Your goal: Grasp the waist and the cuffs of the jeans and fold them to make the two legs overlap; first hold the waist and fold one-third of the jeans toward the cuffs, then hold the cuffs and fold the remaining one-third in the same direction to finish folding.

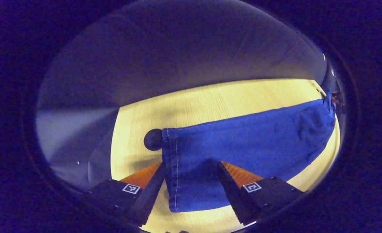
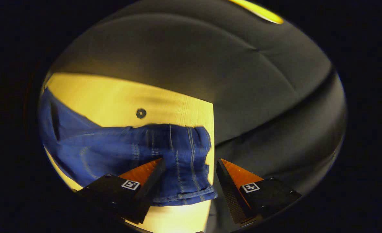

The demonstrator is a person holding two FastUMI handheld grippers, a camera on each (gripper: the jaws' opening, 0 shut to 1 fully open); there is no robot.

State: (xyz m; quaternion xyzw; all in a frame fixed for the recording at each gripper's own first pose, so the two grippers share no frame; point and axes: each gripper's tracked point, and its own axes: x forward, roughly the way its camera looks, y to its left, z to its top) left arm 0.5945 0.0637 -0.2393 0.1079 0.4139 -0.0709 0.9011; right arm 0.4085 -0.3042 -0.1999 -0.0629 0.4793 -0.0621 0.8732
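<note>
1. Jeans (image 1: 242,142): flat on the wooden table (image 1: 210,97), long axis running from one gripper to the other.
2. Left gripper (image 1: 191,181): wide open, straddling the cuffs (image 1: 178,168).
3. Right gripper (image 2: 191,181): wide open, over the waist (image 2: 184,168) at the table's edge.

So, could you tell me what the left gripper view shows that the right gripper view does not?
The left gripper view shows the cuff end of the jeans, with its stitched hem, between the open left gripper, and a dark round knob beside it. The right gripper view shows the waist end, with seams and waistband, by the table's edge, and a small ring on the wood. Both share the blue jeans lying on the wooden table.
</note>
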